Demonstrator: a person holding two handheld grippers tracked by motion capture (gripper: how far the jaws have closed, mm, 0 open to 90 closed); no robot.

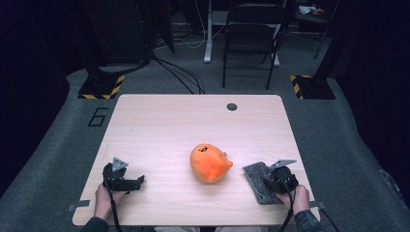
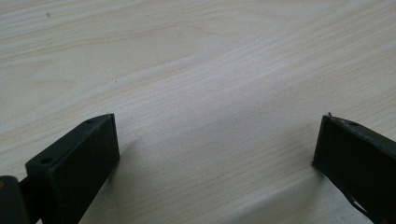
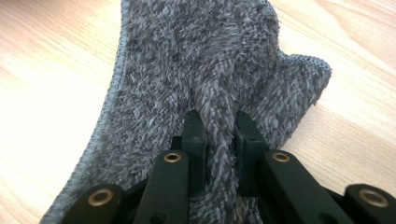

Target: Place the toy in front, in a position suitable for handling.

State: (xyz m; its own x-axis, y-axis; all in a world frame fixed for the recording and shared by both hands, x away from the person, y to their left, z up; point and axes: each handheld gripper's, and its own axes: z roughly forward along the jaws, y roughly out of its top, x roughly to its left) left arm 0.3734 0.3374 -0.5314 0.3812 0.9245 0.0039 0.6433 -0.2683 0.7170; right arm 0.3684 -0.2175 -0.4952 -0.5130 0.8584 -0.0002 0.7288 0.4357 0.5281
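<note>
From the high view we count one grey cloth (image 1: 260, 182), one orange plush toy (image 1: 210, 163) and two tools on the bench (image 1: 193, 121). The cloth lies at about four o'clock from the toy, under the right tool (image 1: 271, 180); the left tool (image 1: 135, 182) sits near eight o'clock.

In the left gripper view, its jaws stand spread over bare wood.

In the right gripper view, the jaws pinch a raised fold of cloth (image 3: 210, 70), seemingly terry, a detail too small from above.
</note>
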